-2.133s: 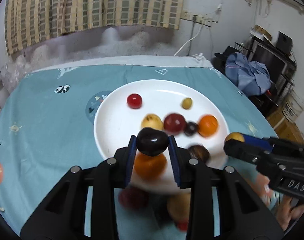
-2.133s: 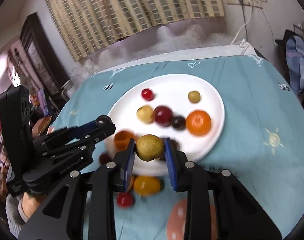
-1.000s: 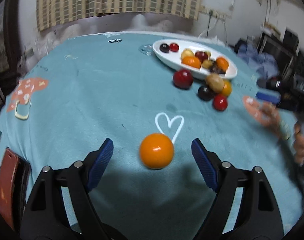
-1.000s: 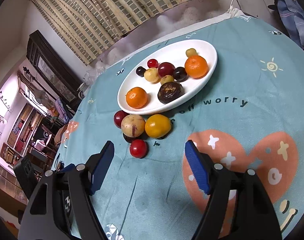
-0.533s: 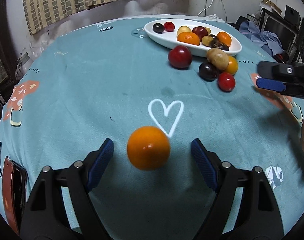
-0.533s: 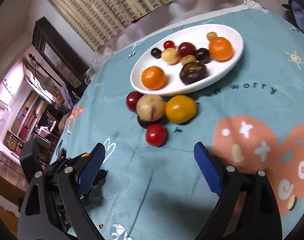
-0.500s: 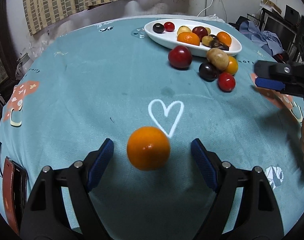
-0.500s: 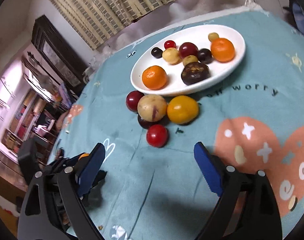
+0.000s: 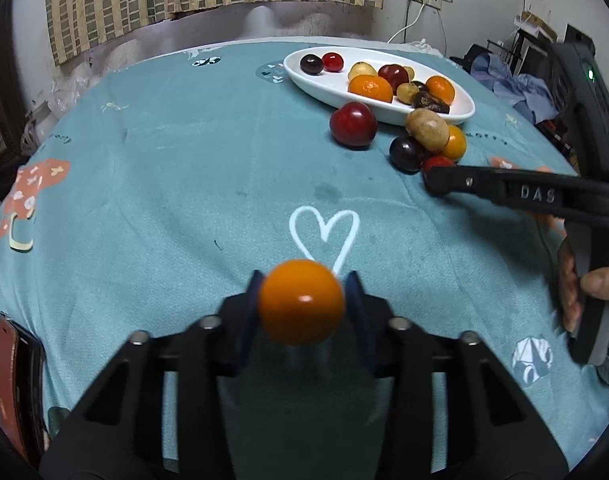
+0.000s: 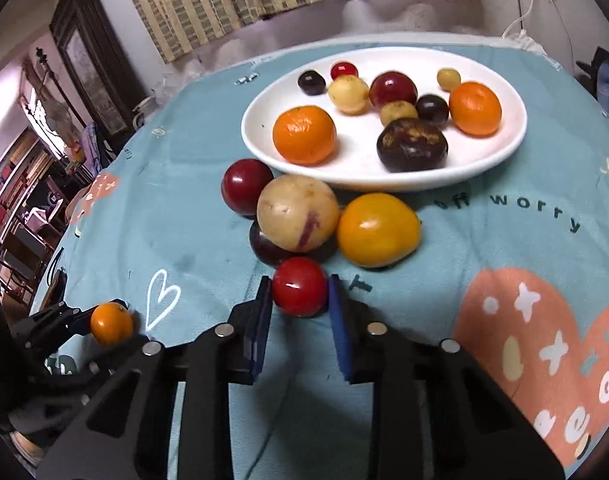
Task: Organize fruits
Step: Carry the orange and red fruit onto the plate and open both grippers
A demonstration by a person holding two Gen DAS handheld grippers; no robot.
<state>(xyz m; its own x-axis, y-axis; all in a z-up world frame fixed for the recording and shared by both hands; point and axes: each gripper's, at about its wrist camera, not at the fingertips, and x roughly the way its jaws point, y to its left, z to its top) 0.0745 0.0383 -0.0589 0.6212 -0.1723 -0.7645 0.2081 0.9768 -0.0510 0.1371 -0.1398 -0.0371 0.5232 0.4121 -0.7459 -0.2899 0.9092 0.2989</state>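
My left gripper (image 9: 302,298) is shut on a smooth orange fruit (image 9: 301,302), just in front of the white heart drawn on the teal cloth; this fruit also shows in the right wrist view (image 10: 111,323). My right gripper (image 10: 300,304) is shut on a small red tomato (image 10: 300,286) resting on the cloth. A white oval plate (image 10: 500,152) behind it holds several fruits, among them two tangerines and a dark passion fruit (image 10: 411,143). Beside the plate lie a red plum (image 10: 245,186), a pale melon-like fruit (image 10: 297,212), a yellow-orange fruit (image 10: 377,230) and a dark plum (image 10: 265,248).
A round table carries a teal printed cloth (image 9: 152,168). A brown leather object (image 9: 12,376) lies at the table's left edge. The right gripper's arm (image 9: 520,194) reaches in from the right in the left wrist view. Furniture and clutter stand around the table.
My left gripper has shut on the orange fruit that sat between its open jaws. My right gripper has moved forward and shut on the red tomato.
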